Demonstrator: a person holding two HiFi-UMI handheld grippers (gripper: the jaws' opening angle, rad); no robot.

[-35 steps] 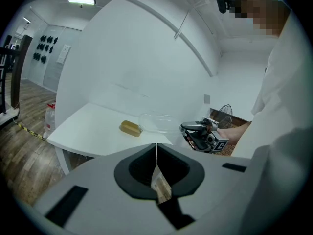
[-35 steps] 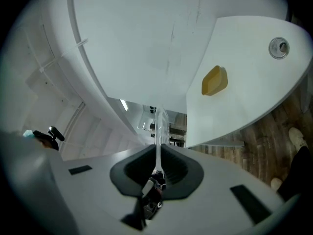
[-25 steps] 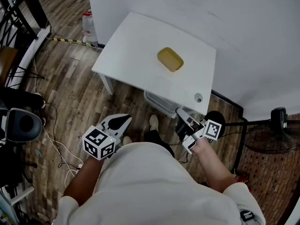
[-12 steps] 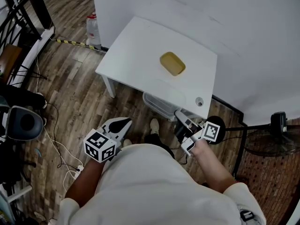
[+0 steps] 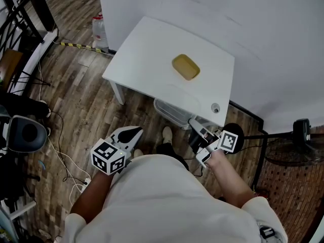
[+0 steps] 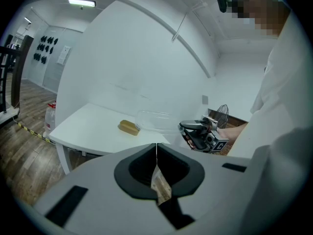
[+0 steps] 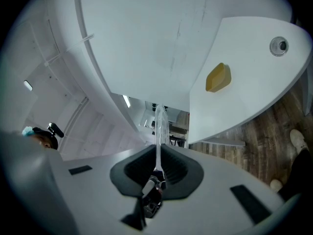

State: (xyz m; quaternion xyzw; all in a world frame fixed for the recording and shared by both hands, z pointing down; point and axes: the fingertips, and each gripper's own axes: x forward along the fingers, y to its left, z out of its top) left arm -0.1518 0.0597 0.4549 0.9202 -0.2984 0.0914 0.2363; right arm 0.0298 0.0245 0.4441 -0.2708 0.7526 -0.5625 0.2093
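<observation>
— Since both pairs of jaws look closed, which one actually has something in it?

— The right hand-held gripper [image 5: 195, 124]. Its jaws are clamped on the rim of a shallow clear plastic container [image 5: 172, 111] with rounded corners. In the right gripper view the plastic shows edge-on, as a thin pale strip rising from the seam. The left hand-held gripper [image 5: 132, 133] has its jaws pressed together on nothing.

— Where does the container lie from the grip?

— Ahead and to the left of the right jaws, at the near edge of the white desk [image 5: 147, 49]. Its long axis runs roughly along that edge. I can't tell how high it sits above the edge.

— And the yellow oblong block [image 5: 186, 67]?

— Flat on the desk, near the middle, well beyond the container. Seen from the head view, its long axis slants from far-left to near-right. The right hand-held gripper is the nearer one, and the left is well off to the left, pointing toward the desk.
</observation>
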